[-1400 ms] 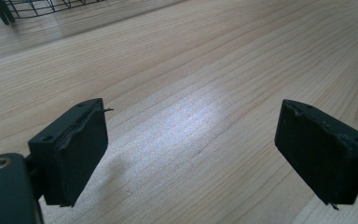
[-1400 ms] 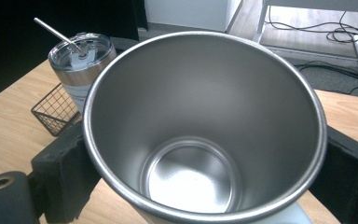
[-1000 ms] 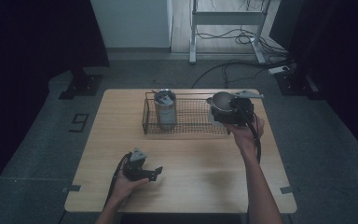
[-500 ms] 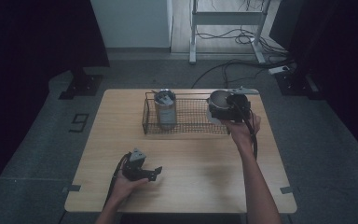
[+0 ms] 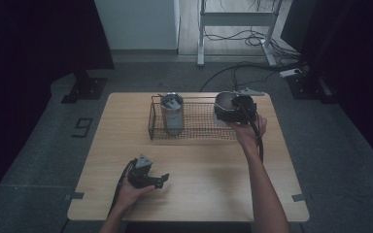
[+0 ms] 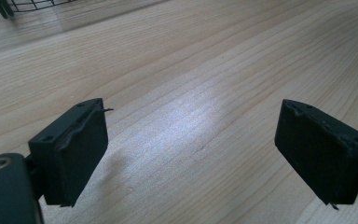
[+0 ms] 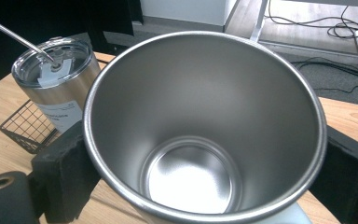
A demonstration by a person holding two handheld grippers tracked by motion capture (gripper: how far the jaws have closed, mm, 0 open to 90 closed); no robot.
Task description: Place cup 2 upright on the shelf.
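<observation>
The right gripper [image 5: 233,108] clamps an empty steel cup [image 7: 205,126] at the wire basket's [image 5: 194,127] right end, likely placing it beside the lidded tumbler [image 5: 173,114]; lowering comes next. The left gripper [image 5: 146,175] rests wide open, empty

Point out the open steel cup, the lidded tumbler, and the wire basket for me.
open steel cup [image 7: 191,182], right gripper view, inner bottom.
lidded tumbler [image 7: 56,70], right gripper view, clear lid.
wire basket [image 5: 199,127], high view, front mesh wall.

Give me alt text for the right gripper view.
An open, empty stainless-steel cup sits clamped between the right gripper's black jaws. Behind left, a lidded steel tumbler with a metal straw stands in a black wire basket.
</observation>
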